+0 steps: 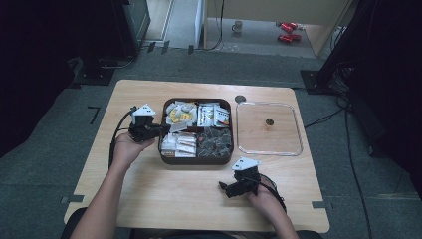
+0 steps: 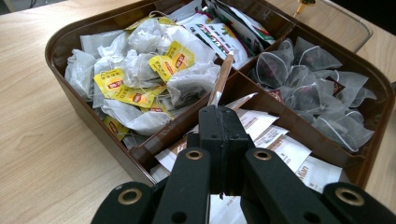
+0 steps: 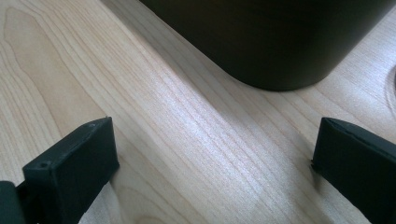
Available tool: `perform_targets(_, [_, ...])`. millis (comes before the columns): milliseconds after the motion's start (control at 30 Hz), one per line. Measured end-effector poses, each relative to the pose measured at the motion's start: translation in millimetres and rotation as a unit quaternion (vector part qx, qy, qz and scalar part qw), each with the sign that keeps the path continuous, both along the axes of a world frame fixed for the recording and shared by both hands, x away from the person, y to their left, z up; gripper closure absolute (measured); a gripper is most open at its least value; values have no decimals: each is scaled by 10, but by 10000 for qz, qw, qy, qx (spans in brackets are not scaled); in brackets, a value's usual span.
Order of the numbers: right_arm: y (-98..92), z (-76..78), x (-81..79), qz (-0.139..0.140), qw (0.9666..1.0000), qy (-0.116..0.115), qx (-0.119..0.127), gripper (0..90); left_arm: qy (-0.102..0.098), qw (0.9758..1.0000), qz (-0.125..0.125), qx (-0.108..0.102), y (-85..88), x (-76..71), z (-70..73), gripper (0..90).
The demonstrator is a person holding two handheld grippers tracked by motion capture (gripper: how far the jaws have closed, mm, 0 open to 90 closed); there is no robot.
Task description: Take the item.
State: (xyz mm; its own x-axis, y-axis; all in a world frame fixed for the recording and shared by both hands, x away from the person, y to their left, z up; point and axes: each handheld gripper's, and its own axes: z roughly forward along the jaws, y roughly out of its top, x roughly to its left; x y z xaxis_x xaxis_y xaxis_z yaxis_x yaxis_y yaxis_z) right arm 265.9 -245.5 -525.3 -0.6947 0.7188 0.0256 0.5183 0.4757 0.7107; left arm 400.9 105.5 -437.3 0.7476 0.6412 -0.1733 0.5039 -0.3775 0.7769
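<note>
Left hand-held gripper (image 2: pixel 219 140) sits over the brown tray (image 1: pixel 166 157) – jaws pressed together, possibly pinching a sachet, hard to tell. Right hand-held gripper (image 3: pixel 212 163) spread wide on the table (image 1: pixel 149 199), just beside the tray. Clear lid (image 1: pixel 268 128) lies beside the tray.

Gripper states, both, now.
Left gripper: shut, holding nothing, over the tea box.
Right gripper: open, empty, above the table.

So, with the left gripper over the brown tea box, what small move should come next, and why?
Probably open the left gripper: its jaws are pressed shut with nothing visibly between them, poised above the sachets in the near compartment of the tea box. The right gripper sits open by the box.
</note>
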Motion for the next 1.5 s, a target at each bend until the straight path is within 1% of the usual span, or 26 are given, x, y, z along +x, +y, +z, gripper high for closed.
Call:
perform_targets(100, [0,0,1,5,10000,1,1,0,22,10000,-9,23,3,-2,30,900])
perform_targets(133, [1,0,1,6,10000,1,1,0,-13,10000,-8,-46,16,-14,60,900])
perform_targets(500, [1,0,3,21,10000,-1,2,0,-48,9999,88,-127,99,-48,153,900])
perform_targets(633, [1,-1,4,23,10000,-3,1,0,-14,9997,133,-187,136,-54,174,900])
perform_targets(767, [1,0,5,30,10000,-1,0,0,-17,9997,171,-196,170,-64,193,900])
perform_targets(1133, [1,0,6,36,10000,-1,-1,0,-59,9987,351,-353,335,-95,283,900])
perform_targets(1333, [0,1,7,43,10000,3,-7,0,-44,9981,468,-404,426,-102,304,900])
perform_targets(1467, [0,1,7,45,10000,5,-7,0,-47,9978,529,-408,475,-107,316,900])
perform_targets(1500, [0,1,7,45,10000,6,-6,0,-40,9975,574,-402,510,-109,322,900])
